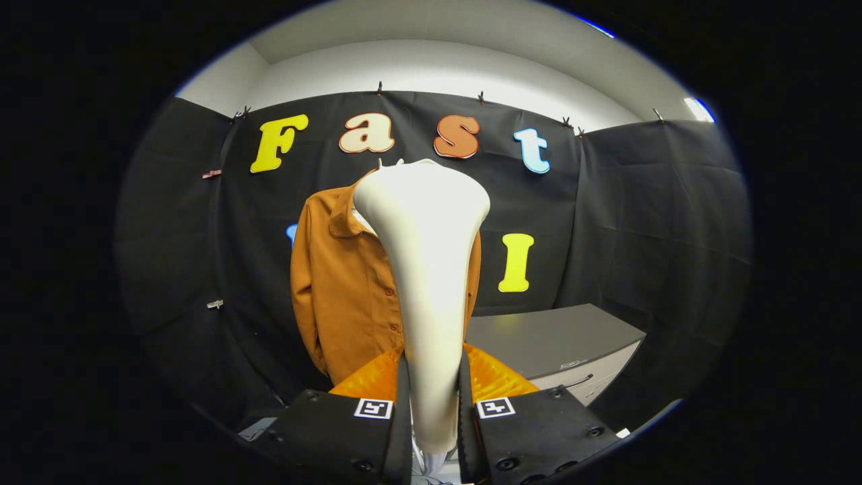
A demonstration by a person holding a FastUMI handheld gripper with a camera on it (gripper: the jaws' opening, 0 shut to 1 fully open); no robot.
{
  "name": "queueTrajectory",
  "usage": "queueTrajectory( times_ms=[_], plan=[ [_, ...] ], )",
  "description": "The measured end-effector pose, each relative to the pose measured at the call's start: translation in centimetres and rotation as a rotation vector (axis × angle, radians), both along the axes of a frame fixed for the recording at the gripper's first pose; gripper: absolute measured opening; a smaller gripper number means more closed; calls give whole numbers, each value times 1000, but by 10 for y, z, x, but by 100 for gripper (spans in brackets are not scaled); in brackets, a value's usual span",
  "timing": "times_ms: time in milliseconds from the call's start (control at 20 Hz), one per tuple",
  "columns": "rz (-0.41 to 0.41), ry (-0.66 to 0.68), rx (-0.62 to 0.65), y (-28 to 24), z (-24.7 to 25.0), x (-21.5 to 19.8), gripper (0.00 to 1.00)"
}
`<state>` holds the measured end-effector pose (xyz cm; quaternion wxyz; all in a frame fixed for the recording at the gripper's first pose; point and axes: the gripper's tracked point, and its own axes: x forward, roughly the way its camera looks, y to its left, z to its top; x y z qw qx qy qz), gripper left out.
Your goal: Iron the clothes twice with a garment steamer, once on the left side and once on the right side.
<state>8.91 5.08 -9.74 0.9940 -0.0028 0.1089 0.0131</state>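
The tool (434, 397) is clamped with both fingers on the steamer (427, 269), whose white head rises upright in front of the brown shirt (340, 296) hanging on the wall beside a grey worktop (552, 340); no brand is legible.

Staged recording booth: black cloth wall (626, 222) clipped up at centre and right, grey cabinet (559, 340) lower right, white ceiling (438, 64) above
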Motion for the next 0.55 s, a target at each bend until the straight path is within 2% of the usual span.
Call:
queueTrajectory(
  times_ms=[550],
  plan=[
    [16, 7, 2, 10, -2, -7, 31]
  ],
)
